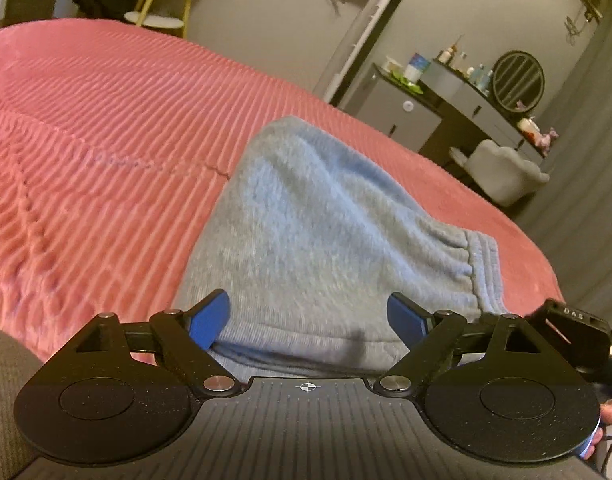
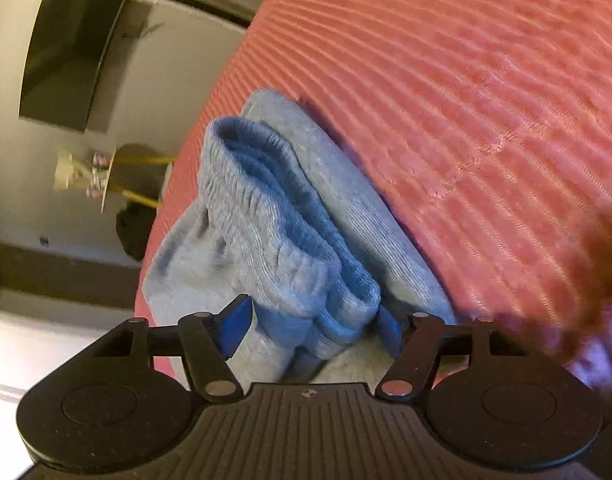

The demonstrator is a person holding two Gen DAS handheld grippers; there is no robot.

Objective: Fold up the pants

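Observation:
Light blue-grey fleece pants (image 1: 318, 216) lie folded on the pink ribbed bedspread (image 1: 105, 120). Their gathered ribbed band (image 1: 480, 268) is at the right in the left wrist view. My left gripper (image 1: 309, 318) is open, its blue pads either side of the near edge of the cloth. In the right wrist view the pants (image 2: 265, 232) show the ribbed band (image 2: 273, 184) bunched up. My right gripper (image 2: 310, 330) is open, with its blue pads wide on either side of the band's near end.
The bedspread (image 2: 466, 100) fills most of both views. Beyond the bed stand a dresser with bottles (image 1: 446, 80), a round mirror (image 1: 518, 80), a white chair (image 1: 502, 172) and a gold-legged side table (image 1: 161, 8). A wall TV (image 2: 69, 52) shows in the right wrist view.

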